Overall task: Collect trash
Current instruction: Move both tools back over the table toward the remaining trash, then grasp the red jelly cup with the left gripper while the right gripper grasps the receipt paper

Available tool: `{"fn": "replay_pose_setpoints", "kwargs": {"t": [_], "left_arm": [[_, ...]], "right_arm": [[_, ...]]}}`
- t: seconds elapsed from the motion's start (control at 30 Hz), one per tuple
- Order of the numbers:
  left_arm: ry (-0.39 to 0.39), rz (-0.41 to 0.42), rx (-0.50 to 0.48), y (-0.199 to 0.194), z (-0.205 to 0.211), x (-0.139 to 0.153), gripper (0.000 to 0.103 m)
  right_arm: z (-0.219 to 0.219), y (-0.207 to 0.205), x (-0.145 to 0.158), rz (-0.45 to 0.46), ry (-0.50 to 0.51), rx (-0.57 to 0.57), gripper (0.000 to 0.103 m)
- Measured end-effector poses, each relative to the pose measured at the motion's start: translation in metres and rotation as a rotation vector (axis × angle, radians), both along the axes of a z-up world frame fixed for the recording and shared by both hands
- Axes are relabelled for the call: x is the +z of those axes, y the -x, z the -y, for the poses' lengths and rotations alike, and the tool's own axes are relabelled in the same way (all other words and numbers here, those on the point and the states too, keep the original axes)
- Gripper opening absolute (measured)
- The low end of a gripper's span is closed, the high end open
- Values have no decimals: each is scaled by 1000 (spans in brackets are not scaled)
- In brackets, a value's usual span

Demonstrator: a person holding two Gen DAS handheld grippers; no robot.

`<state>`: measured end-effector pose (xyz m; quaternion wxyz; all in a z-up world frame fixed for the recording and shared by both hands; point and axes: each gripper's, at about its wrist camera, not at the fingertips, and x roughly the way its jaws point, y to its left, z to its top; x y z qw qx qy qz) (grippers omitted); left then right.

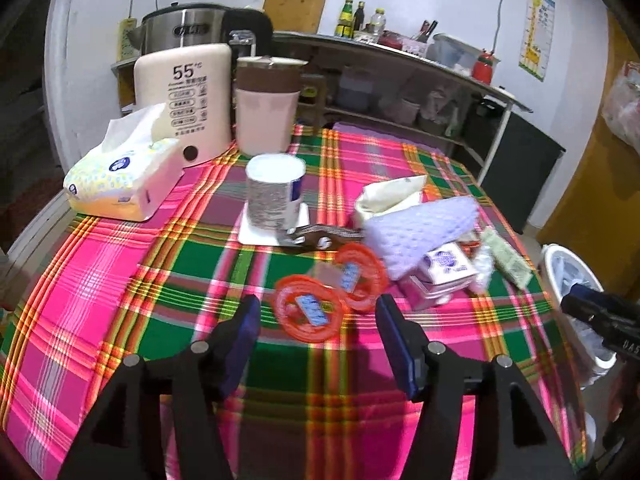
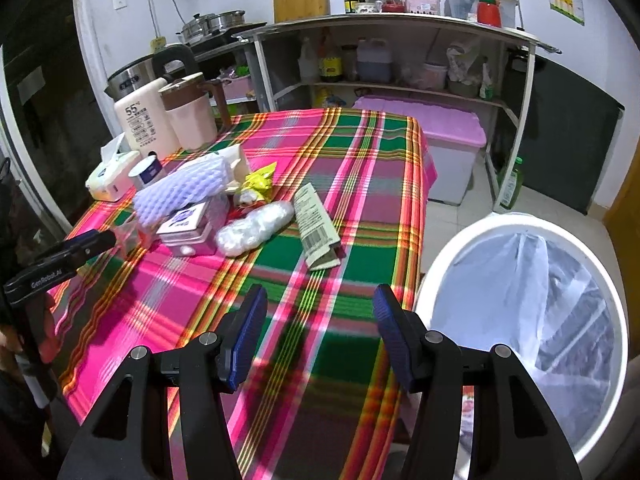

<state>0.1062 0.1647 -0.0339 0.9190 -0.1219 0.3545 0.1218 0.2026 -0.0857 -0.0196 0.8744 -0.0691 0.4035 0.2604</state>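
Left gripper (image 1: 316,320) with jaws spread wide and empty, low centre of the left wrist view, framing a pair of joined orange plastic cups (image 1: 329,294) lying just ahead on the plaid table (image 1: 120,280). Right gripper (image 2: 320,320) likewise spread and empty, low centre of the right wrist view, over bare cloth with nothing between the jaws.

Trash heaped mid-frame in the right wrist view: purple foam netting (image 2: 180,190), a small pink carton (image 2: 188,230), a crumpled clear plastic wrap (image 2: 256,226), a yellow wrapper (image 2: 260,180) and a flattened printed paper box (image 2: 316,228). White bin (image 2: 524,320) with a clear liner at lower right, beside the table edge, mouth open.

Probably all light. Orange cups likely thin, springy and slick: best pinched across one rim or at the joint between the two, gently, to avoid a pop-out. Foam netting soft and squashy, safe anywhere. Clear wrap limp, needing a deep bite. Flattened box stiff only along its length: best taken at an edge, possibly the near end lifting off the cloth
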Motion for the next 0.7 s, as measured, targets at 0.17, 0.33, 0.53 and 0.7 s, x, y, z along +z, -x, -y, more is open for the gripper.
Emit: {"fn": "replay_pose_setpoints", "kwargs": {"t": [0.17,0.33,0.53,0.7], "left_arm": [[22,-38,-10,-10,-7,-12,62],[63,-54,-22,-18,-11,-16,62],[99,-81,-23,-23,-16,-21,47],[96,-61,-28,-19,-14,-18,43]], "right_arm": [[-12,-21,-8,-13,20,2,56],[-24,-42,-19,-38,44,1,56],[-34,-61,-30,-76,57,-12,56],[-37,-59,-31,-81,43,0,31]]}}
